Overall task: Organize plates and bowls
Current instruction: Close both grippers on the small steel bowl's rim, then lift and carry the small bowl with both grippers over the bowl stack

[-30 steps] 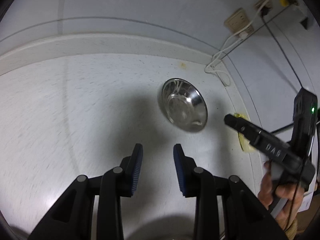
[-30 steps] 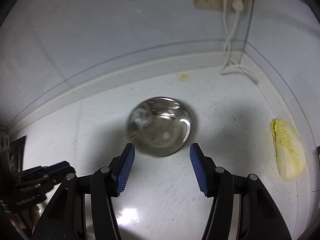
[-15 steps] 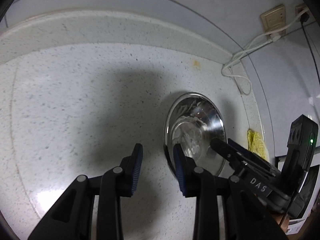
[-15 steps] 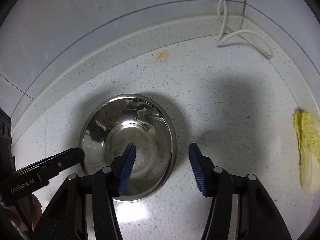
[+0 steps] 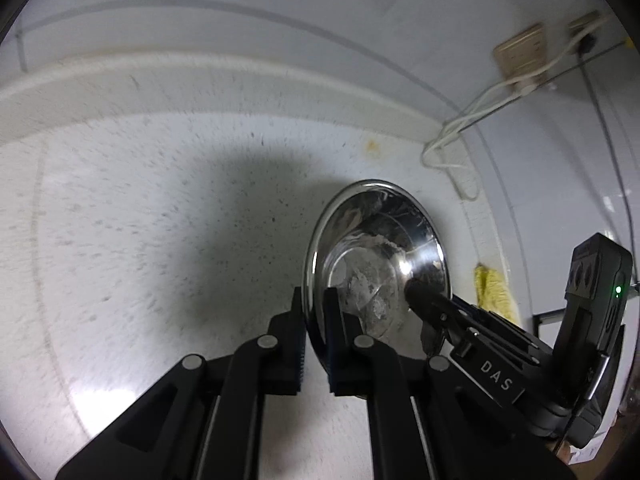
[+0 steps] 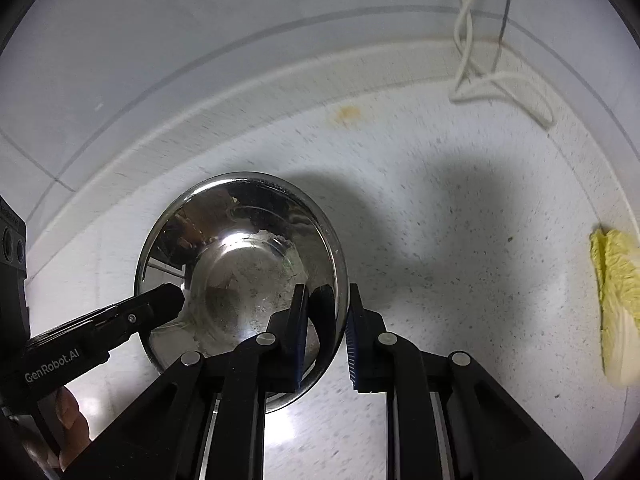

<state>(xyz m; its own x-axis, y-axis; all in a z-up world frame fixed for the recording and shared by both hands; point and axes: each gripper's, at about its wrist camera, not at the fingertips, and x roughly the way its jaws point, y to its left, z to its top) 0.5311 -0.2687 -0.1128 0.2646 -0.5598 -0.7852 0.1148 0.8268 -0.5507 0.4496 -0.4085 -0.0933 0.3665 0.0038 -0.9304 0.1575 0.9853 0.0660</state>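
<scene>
Hand-held gripper on the left [image 5: 314, 336], jaws just closed, pinches the near left rim of a steel bowl [image 5: 380, 264]. The right hand-held gripper [image 6: 326, 334], jaws just closing, straddles the opposite rim, one pad inside, one outside, a thin gap possibly remaining. The round bowl sits on the speckled counter [image 6: 460, 260], between both hands, equally near, so lifting looks two-handed.

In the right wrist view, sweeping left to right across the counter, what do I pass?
Left claw reaching in at the bowl's left rim → steel bowl → right claw astride the bowl's right rim → bare speckled counter → cabbage piece at the far right.
</scene>
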